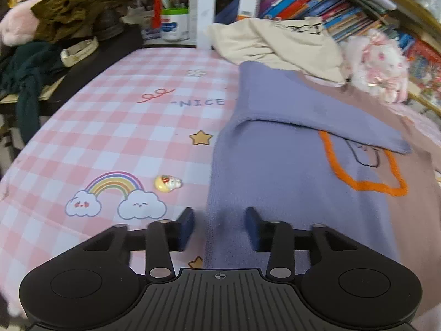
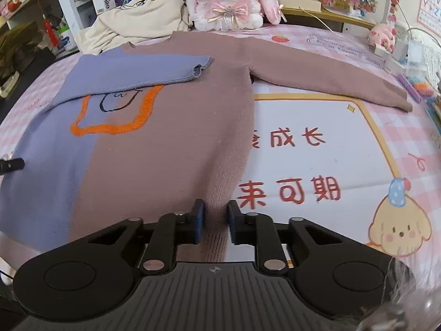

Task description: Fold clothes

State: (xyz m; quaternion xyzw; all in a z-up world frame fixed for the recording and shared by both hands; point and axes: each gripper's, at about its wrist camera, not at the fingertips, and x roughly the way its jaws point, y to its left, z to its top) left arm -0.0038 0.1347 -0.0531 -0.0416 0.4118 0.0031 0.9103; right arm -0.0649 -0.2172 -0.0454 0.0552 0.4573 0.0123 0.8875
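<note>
A two-tone sweater (image 2: 165,127), purple on the left half and brown on the right, lies flat on the pink checked bed. Its purple sleeve (image 2: 143,69) is folded across the chest over an orange-outlined patch (image 2: 115,127). The brown sleeve (image 2: 325,74) stretches out to the right. My left gripper (image 1: 220,227) is open, its fingers astride the sweater's purple lower left edge (image 1: 248,193). My right gripper (image 2: 215,222) is partly open, with the brown hem's lower right corner between its fingers.
A cream garment (image 2: 137,19) and a white plush rabbit (image 2: 226,0) sit at the bed's far side below bookshelves (image 1: 317,2). A small toy (image 1: 167,183) lies on the sheet left of the sweater. A dark side table (image 1: 82,63) with piled clothes stands far left.
</note>
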